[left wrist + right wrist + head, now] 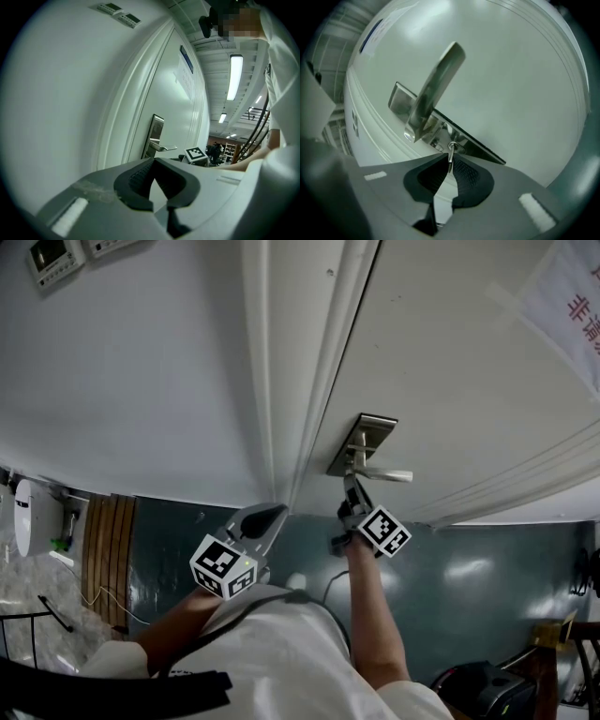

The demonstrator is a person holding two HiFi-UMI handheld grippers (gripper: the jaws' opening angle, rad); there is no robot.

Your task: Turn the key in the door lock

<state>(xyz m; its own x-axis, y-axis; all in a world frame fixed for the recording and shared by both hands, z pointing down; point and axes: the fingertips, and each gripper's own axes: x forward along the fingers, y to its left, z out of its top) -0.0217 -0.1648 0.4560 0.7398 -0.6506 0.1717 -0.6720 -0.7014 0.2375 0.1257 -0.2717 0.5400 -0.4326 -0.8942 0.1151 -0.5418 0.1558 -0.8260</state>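
Observation:
A white door (pixel 450 362) carries a steel lock plate (pixel 361 442) with a lever handle (pixel 386 474). In the right gripper view the handle (pixel 436 89) juts toward me, and a small metal key (pixel 450 157) sticks out of the plate (pixel 476 146) just below it. My right gripper (pixel 449 160) points at the lock, its dark pads closed on the key's head; in the head view it (pixel 352 491) sits right under the handle. My left gripper (pixel 272 517) hangs beside the door frame, away from the lock, shut with nothing in it (pixel 153 160).
The door frame (pixel 281 409) runs between the grippers. A paper notice (pixel 572 306) hangs on the door at upper right. Wall control panels (pixel 52 259) sit at upper left. A slatted wooden piece (pixel 108 549) and a dark bag (pixel 478 685) are on the floor.

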